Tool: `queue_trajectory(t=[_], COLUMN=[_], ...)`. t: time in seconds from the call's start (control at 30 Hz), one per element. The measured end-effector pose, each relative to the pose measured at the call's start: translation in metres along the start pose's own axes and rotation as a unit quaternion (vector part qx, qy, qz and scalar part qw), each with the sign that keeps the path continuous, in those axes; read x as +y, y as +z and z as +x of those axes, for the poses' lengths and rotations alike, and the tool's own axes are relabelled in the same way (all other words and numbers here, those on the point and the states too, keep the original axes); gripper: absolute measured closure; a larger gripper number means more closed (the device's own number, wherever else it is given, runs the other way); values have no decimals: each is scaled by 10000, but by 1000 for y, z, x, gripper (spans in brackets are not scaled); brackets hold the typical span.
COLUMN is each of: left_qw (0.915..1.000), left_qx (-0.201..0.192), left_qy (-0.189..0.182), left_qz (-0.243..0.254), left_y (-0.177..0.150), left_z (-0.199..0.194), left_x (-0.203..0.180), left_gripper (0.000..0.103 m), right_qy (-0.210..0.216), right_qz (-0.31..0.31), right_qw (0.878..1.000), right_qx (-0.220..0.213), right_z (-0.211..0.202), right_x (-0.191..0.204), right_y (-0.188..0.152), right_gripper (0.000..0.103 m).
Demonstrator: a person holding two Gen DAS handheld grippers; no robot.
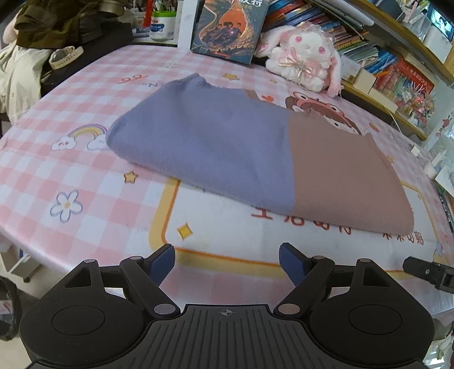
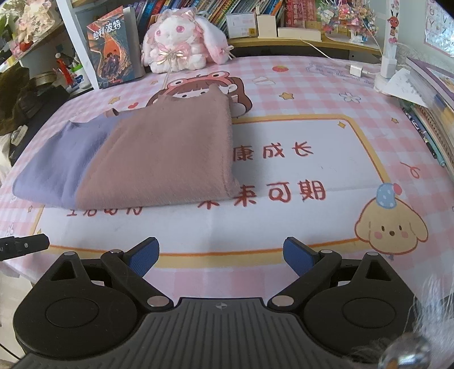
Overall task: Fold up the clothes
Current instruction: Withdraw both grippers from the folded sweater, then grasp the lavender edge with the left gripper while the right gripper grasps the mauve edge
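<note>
A fuzzy garment [image 1: 241, 147], half lavender-blue and half dusty pink, lies folded flat on the pink checked table mat [image 1: 71, 159]. In the right wrist view the same garment [image 2: 159, 159] lies left of centre, pink part nearest. My left gripper [image 1: 227, 255] is open over the mat's near edge, short of the garment, with nothing between its blue pads. My right gripper [image 2: 221, 252] is open too, empty, to the right of and short of the garment. A tip of each gripper shows at the edge of the other's view.
A pink-and-white plush rabbit [image 2: 178, 45] and an upright book [image 2: 113, 51] stand at the table's back edge. Bookshelves [image 1: 383, 56] run behind. A charger and cable [image 2: 357, 69] and stacked books [image 2: 431, 108] sit at the right. Dark clothes [image 1: 56, 25] pile at far left.
</note>
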State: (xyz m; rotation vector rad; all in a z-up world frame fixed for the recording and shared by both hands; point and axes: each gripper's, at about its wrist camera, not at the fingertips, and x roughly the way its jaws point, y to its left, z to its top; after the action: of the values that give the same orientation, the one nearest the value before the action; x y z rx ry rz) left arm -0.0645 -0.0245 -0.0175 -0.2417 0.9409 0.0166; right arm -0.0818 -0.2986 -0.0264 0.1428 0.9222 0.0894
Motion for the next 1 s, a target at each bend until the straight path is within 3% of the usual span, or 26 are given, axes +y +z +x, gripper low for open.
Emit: queue_trajectory(t=[0.23, 0.33, 0.4, 0.53, 0.6, 0.87, 1.0], left_qw=[9995, 9955, 9883, 9627, 9449, 8891, 8781], left_qx=[68, 56, 76, 89, 55, -37, 7], left_qy=[-236, -576, -820, -1307, -1529, -1960, -2058], left_qz=[-191, -754, -1287, -2367, -2893, -4137, -4320], left_y=[21, 31, 36, 41, 42, 49, 56], left_z=[13, 18, 23, 34, 40, 65, 73], left_x=[23, 45, 61, 95, 109, 142, 148], left_gripper=[20, 20, 20, 23, 24, 35, 35], right_qy=[-119, -167, -203, -280, -324, -251, -176], right_qz=[84, 119, 174, 316, 399, 890, 1567], right_qw=[9999, 9998, 9996, 9989, 9983, 9944, 9860], right_qx=[12, -35, -85, -199, -278, -509, -535], right_z=[10, 13, 15, 16, 16, 16, 19], right_x=[18, 25, 28, 32, 34, 29, 15], right_y=[9, 14, 18, 24, 27, 38, 40], right_gripper=[8, 8, 8, 8, 8, 11, 17])
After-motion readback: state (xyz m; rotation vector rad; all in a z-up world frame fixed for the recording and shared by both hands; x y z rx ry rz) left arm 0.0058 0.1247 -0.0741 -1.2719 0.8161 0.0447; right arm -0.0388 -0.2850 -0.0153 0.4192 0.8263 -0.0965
